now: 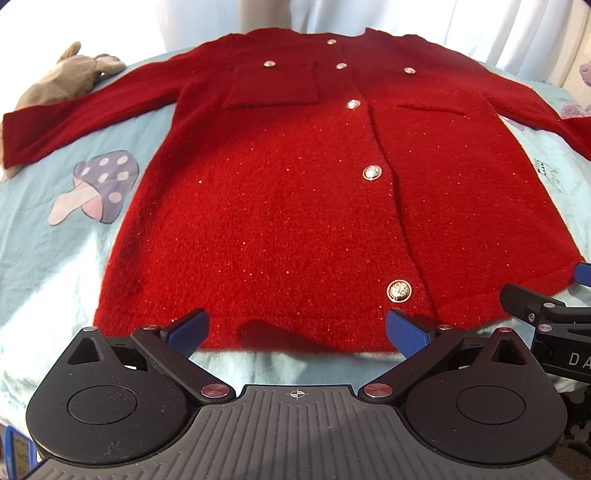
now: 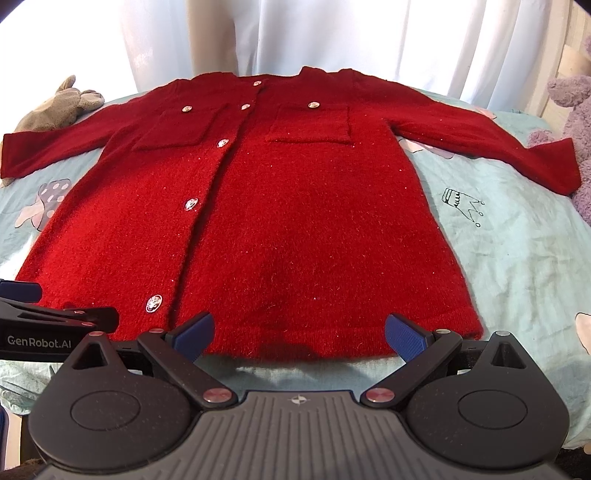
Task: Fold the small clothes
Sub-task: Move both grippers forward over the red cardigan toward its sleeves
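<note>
A fuzzy red cardigan with silver buttons and two chest pockets lies flat and face up on a light blue sheet, both sleeves spread out sideways. My left gripper stands open at the near hem, left of the button row, with nothing between its blue pads. My right gripper is open too, at the hem on the cardigan's right half. Each gripper shows at the edge of the other's view: the right one, the left one.
The sheet carries a mushroom print and a small crown drawing. A grey plush toy lies under the left sleeve's end, a purple plush by the right sleeve. White curtains hang behind.
</note>
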`<state>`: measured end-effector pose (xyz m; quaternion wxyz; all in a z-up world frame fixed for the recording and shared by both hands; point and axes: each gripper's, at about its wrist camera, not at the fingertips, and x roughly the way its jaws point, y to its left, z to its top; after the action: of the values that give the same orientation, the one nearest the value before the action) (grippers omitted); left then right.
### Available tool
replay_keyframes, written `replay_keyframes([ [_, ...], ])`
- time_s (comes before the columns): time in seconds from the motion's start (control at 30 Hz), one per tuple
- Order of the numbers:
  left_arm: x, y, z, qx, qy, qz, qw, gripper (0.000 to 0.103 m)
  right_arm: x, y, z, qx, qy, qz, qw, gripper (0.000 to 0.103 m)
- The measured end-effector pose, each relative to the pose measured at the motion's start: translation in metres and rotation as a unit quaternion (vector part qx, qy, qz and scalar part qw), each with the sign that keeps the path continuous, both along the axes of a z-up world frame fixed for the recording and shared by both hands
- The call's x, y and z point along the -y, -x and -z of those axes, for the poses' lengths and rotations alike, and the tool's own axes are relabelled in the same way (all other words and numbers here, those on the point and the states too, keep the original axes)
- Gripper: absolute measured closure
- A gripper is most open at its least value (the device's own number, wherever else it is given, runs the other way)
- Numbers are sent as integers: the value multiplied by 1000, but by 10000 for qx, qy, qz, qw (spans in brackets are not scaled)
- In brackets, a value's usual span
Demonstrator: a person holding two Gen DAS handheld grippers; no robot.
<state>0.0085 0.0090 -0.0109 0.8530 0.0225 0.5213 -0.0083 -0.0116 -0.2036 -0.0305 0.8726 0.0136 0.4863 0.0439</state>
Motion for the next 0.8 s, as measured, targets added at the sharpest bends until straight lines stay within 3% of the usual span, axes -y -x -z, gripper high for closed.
replay_keyframes([
  [0.8,0,-16,7,-204,-19,-11,9998,0,0,-18,10,-205,16,16,9998,4],
])
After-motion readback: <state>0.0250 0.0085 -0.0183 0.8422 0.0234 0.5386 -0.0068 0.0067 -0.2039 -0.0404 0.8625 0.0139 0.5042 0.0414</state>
